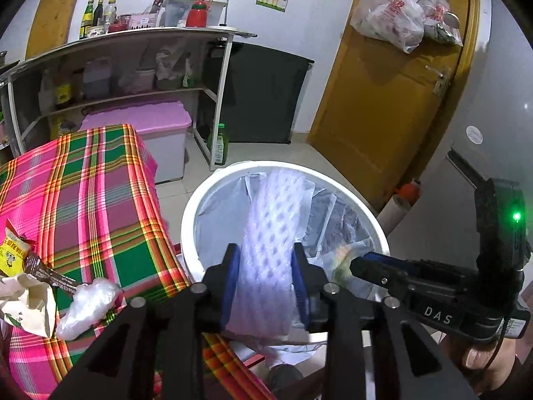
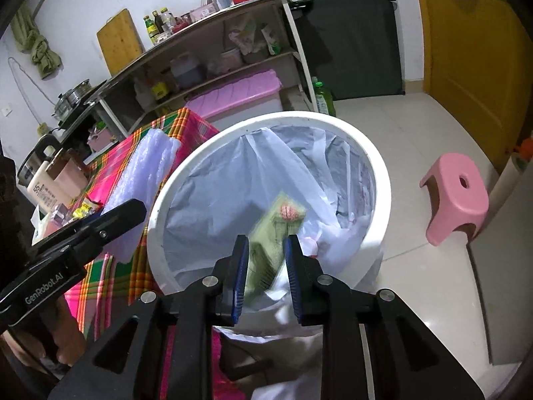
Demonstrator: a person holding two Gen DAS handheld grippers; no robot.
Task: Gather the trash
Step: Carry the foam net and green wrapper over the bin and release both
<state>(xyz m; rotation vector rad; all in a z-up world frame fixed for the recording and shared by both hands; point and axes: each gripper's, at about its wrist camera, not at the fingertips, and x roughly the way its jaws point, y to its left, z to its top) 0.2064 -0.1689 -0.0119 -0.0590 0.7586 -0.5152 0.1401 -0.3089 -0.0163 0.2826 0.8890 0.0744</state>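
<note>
Left wrist: foam net (image 1: 266, 240) over bin (image 1: 206, 196)

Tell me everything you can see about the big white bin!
The bin is round and white, looks like plastic, and stands upright on the pale tiled floor beside the checked tablecloth. A thin, crinkly, see-through bag lines it, tucked inside the thick rim. Some trash already lies at the bottom. Both grippers hang over its open top: the left gripper with white foam netting between its fingers, the right gripper with a green wrapper.
</note>
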